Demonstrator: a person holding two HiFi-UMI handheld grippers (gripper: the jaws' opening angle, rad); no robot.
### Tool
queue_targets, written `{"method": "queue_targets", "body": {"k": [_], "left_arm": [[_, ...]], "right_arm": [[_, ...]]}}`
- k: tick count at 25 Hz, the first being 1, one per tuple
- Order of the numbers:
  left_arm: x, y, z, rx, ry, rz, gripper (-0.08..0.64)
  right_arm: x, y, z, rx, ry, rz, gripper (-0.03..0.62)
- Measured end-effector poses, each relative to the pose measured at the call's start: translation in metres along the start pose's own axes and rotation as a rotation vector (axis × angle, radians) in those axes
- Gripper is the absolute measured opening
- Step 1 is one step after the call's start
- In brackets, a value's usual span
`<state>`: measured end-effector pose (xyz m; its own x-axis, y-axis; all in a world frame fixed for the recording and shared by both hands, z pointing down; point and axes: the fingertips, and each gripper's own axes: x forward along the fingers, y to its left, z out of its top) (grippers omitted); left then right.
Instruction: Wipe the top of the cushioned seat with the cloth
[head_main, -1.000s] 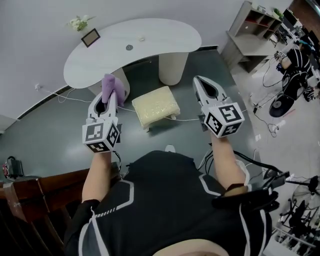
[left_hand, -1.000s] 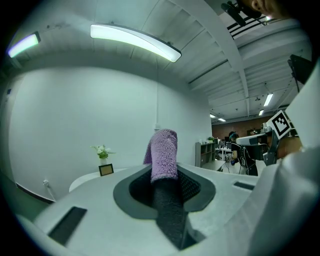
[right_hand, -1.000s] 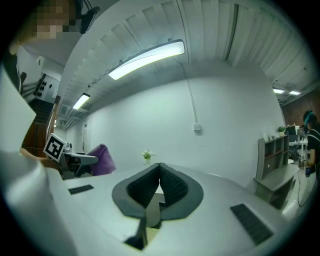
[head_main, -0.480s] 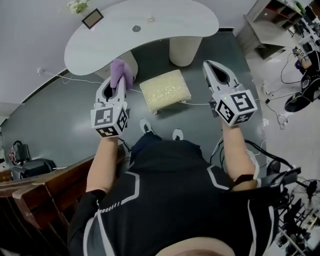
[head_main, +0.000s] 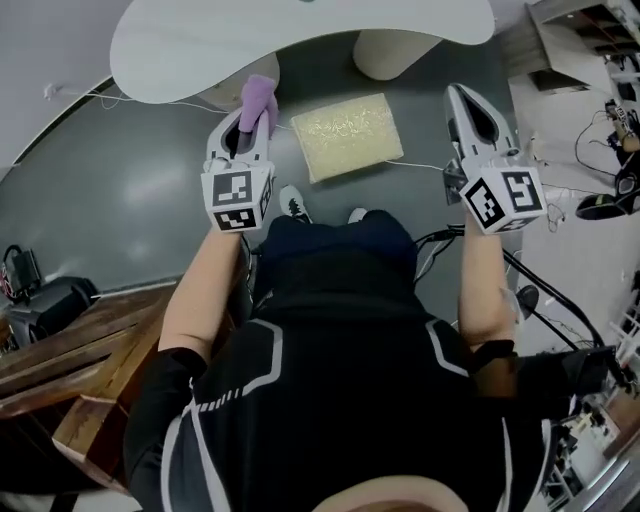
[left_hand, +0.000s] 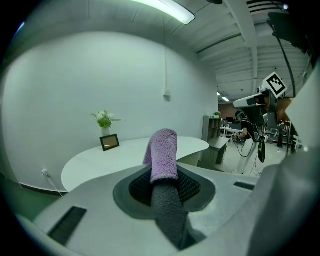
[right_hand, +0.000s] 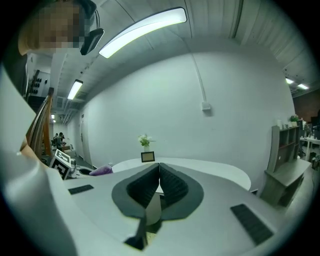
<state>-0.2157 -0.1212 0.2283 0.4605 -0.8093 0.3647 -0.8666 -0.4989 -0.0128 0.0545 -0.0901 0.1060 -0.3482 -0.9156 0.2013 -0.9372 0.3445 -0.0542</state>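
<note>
Overhead, the left gripper (head_main: 250, 127) clamps a fuzzy purple cloth (head_main: 259, 98) left of the pale yellow cushioned seat (head_main: 348, 137); the right gripper (head_main: 464, 98) has its jaws together, empty. Only the gripper views show a small framed picture (left_hand: 109, 142) on the white curved table (left_hand: 100, 162).

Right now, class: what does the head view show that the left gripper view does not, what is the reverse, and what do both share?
Only the head view: the pale yellow rectangular cushioned seat and the person's shoes near it. Only the left gripper view: the small pot of white flowers and the dark picture frame on the table. Both: the purple fluffy cloth clamped in the left gripper, the white curved table and the right gripper.
</note>
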Motion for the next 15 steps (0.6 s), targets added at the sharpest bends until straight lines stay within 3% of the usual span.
{"method": "queue_targets", "body": {"k": [7,9,11,15], "left_arm": [[0.044,0.005,-0.062,-0.002,0.100,0.031,0.077],[0.055,0.002,-0.086,0.007,0.130,0.043,0.077],[0.068,0.000,-0.112,-0.006,0.160,0.058,0.077],[0.094,-0.002,-0.166,-0.045,0.244,0.102,0.077]], "right_arm": [[0.058,-0.003,-0.058,0.038,0.079,0.108,0.009],[0.074,-0.016,-0.081,0.051,0.109,0.103,0.008],[0.089,-0.029,-0.103,0.065,0.132,0.096,0.006],[0.109,-0.032,-0.146,0.082,0.194,0.176,0.006]]}}
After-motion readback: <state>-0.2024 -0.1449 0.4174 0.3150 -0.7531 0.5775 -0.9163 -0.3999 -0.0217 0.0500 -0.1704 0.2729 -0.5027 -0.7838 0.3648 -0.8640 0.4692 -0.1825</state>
